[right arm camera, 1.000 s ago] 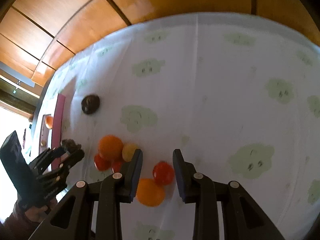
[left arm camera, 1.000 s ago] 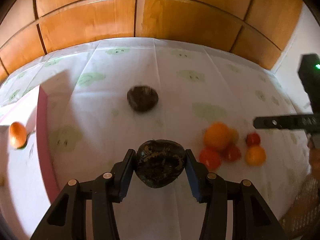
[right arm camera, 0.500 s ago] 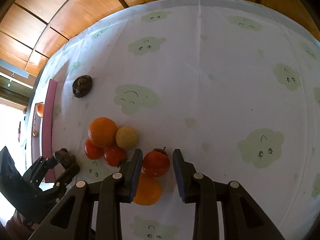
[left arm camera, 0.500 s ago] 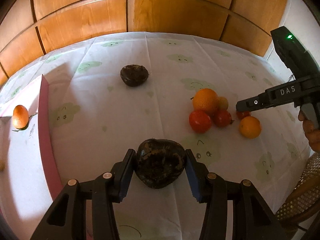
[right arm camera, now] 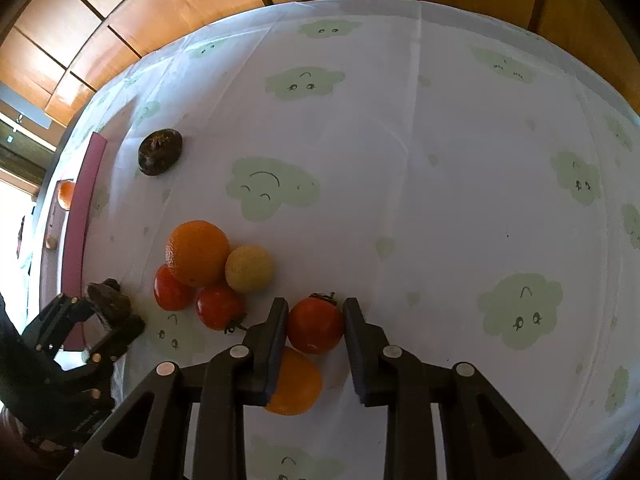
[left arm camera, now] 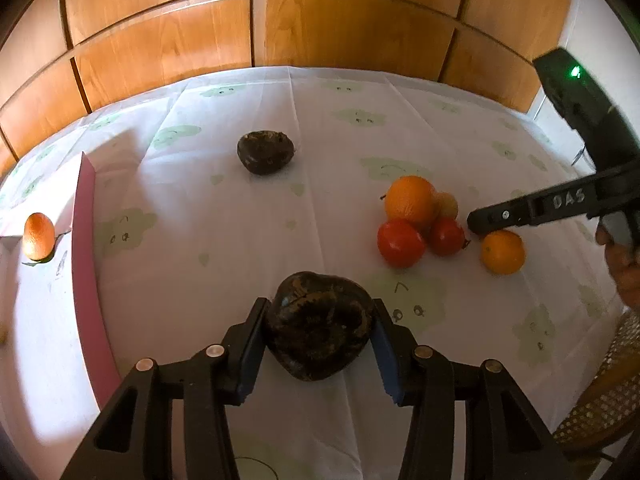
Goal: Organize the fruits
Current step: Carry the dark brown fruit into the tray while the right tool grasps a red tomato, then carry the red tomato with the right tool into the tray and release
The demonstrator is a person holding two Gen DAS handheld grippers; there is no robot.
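Observation:
My left gripper (left arm camera: 318,330) is shut on a dark brown wrinkled fruit (left arm camera: 318,324) and holds it over the cloth; it also shows in the right wrist view (right arm camera: 108,304). A second dark fruit (left arm camera: 265,151) lies farther back. My right gripper (right arm camera: 315,326) has its fingers on both sides of a red tomato (right arm camera: 315,325), touching it. A small orange (right arm camera: 294,384) lies under its left finger. A large orange (right arm camera: 197,253), a yellow fruit (right arm camera: 249,268) and two more tomatoes (right arm camera: 218,306) are clustered to the left.
A pink-edged white board (left arm camera: 86,264) lies at the left with an orange fruit (left arm camera: 38,236) on it. The table has a white cloth with green cloud prints (right arm camera: 400,140). Wooden wall panels (left arm camera: 260,36) stand behind. A wicker chair (left arm camera: 604,400) is at the right.
My right gripper has moved forward and down so the red tomato now sits between its fingers. My left gripper still holds the dark fruit and has shifted slightly toward the fruit cluster.

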